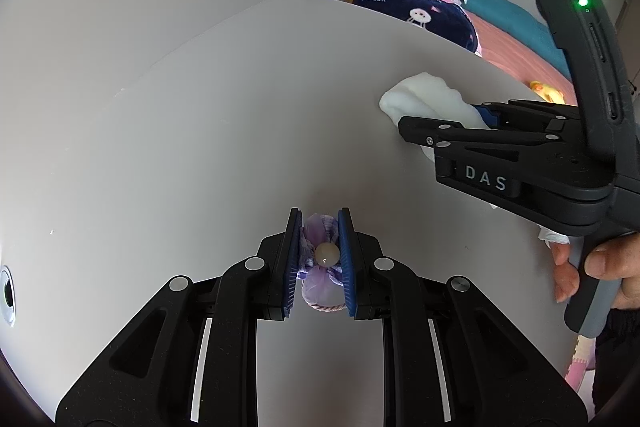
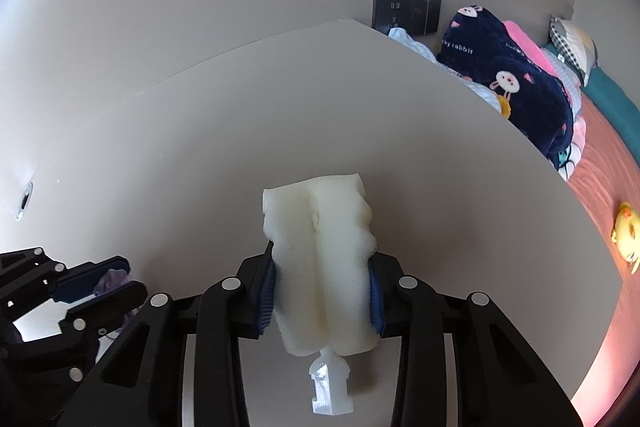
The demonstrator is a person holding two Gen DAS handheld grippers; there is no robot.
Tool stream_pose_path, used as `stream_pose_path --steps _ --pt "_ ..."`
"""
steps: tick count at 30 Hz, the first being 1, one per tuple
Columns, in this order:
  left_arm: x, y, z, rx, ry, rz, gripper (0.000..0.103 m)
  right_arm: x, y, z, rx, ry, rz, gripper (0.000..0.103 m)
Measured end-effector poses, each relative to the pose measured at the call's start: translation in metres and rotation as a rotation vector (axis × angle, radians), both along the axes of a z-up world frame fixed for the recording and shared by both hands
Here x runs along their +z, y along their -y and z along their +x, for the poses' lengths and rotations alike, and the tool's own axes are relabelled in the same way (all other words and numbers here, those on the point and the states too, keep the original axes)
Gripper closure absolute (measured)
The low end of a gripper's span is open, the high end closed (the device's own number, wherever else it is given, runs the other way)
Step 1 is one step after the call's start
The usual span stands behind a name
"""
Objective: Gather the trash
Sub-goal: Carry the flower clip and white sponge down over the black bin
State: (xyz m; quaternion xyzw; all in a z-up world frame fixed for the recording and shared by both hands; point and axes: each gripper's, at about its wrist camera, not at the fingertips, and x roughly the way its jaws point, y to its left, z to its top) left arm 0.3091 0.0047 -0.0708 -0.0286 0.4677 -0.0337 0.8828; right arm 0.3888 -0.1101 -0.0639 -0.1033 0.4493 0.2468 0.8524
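Right wrist view shows the right gripper clamped on a sponge: one pale cream foam block with a rough, pitted skin, its sides pinched in where the two blue pads press. It juts forward over the white table, and a small clear plastic piece sits just under its near end. At the left edge of this view, purple cloth shows between the other tool's fingers.

Left wrist view shows the left gripper closed tight on one hair tie, a crumpled lilac fabric ring with a single pearly bead at its front. It is held just above the table, close to the near edge. The right gripper comes in from the right here, held by a hand, with the sponge sticking out past its fingers.

Beyond the table lies a bed with one navy rabbit blanket and one yellow duck toy.
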Motion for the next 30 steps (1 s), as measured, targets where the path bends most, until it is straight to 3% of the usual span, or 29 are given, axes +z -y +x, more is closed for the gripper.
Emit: stream_pose_path --steps 10,30 --pt "0.009 0.015 -0.001 -0.018 0.01 0.011 0.085 0.019 0.017 -0.016 -0.007 0.009 0.022 0.067" --pt "0.034 0.06 -0.06 -0.101 0.043 0.007 0.085 0.055 0.076 -0.087 -0.087 0.026 0.069 0.067"
